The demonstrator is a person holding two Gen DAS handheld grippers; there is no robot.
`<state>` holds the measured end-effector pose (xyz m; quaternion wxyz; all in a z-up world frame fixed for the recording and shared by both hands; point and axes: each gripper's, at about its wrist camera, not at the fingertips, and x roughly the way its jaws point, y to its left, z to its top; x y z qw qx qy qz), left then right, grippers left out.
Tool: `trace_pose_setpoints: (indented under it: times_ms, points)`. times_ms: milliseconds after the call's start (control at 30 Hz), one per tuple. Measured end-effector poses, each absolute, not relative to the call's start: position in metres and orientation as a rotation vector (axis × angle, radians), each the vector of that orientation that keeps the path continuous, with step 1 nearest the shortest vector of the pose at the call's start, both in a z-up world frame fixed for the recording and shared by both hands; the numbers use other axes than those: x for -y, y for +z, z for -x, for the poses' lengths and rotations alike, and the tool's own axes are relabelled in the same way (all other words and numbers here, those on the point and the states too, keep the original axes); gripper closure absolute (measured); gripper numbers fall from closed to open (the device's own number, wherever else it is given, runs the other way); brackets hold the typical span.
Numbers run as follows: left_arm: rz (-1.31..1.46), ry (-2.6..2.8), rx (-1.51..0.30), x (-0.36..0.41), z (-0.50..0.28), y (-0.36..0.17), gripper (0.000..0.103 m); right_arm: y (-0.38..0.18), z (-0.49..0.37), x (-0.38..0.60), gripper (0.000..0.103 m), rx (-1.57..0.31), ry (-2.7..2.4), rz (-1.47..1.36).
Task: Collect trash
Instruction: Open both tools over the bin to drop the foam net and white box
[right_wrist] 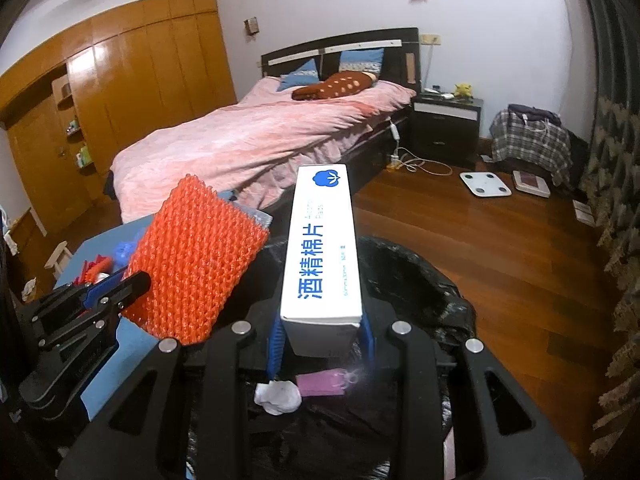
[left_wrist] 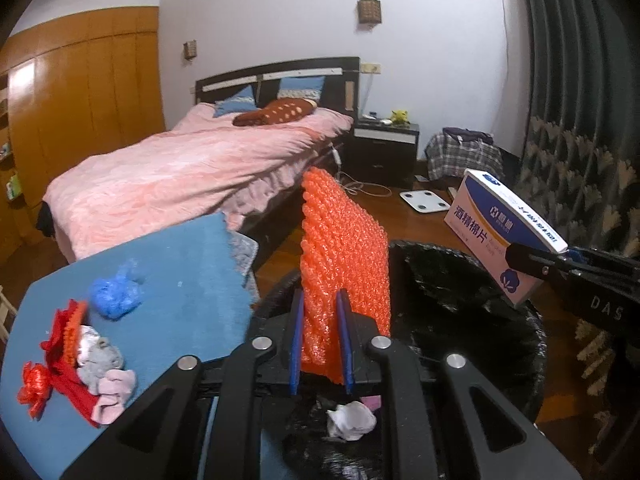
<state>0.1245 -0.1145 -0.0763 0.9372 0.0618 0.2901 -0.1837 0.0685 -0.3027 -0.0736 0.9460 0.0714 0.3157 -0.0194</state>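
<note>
My left gripper (left_wrist: 320, 300) is shut on an orange bubble-wrap sheet (left_wrist: 344, 240), which stands upright between the blue pads over the near rim of a black-bagged trash bin (left_wrist: 480, 264). My right gripper (right_wrist: 322, 332) is shut on a white-and-blue cotton-pad box (right_wrist: 320, 240), held lengthwise above the bin (right_wrist: 420, 272). Each view also catches the other tool: the right gripper (left_wrist: 520, 258) with the box (left_wrist: 500, 232), and the left gripper (right_wrist: 132, 284) with the sheet (right_wrist: 196, 260). Inside the bin lie a crumpled white tissue (right_wrist: 278, 396) and a pink scrap (right_wrist: 320, 384).
Left of the bin, a blue-covered table (left_wrist: 180, 272) carries a blue plastic wad (left_wrist: 116, 294), red ribbon scraps (left_wrist: 60, 360) and grey and pink wads (left_wrist: 104, 372). Beyond are a pink bed (left_wrist: 180, 176), a dark nightstand (left_wrist: 384, 148), a white scale (left_wrist: 426, 200) on wooden floor, and curtains (left_wrist: 580, 120).
</note>
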Motion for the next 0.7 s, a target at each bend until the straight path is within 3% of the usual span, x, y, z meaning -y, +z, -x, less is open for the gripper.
trace_pose_setpoints:
  times_ms: [67, 200, 267, 333, 400, 567, 700]
  points:
    - [-0.103, -0.391, -0.606, 0.114, -0.126, -0.078, 0.070, -0.078, -0.068, 0.307, 0.069, -0.648, -0.056, -0.149]
    - [-0.092, -0.377, -0.607, 0.107, -0.127, -0.078, 0.052, -0.082, -0.066, 0.308, 0.052, -0.648, -0.068, -0.148]
    - [-0.090, -0.361, -0.599, 0.099, -0.126, -0.076, 0.043, -0.082, -0.065, 0.306, 0.042, -0.642, -0.071, -0.143]
    - [-0.088, -0.347, -0.589, 0.095, -0.124, -0.072, 0.033, -0.079, -0.065, 0.303, 0.025, -0.631, -0.073, -0.140]
    - [-0.086, -0.330, -0.579, 0.086, -0.122, -0.070, 0.018, -0.077, -0.064, 0.299, 0.013, -0.622, -0.071, -0.134]
    - [-0.061, -0.293, -0.569, 0.062, -0.116, -0.065, 0.008, -0.073, -0.066, 0.289, 0.008, -0.618, -0.041, -0.138]
    - [-0.034, -0.244, -0.563, 0.036, -0.113, -0.060, 0.007, -0.072, -0.069, 0.274, 0.007, -0.623, -0.012, -0.137]
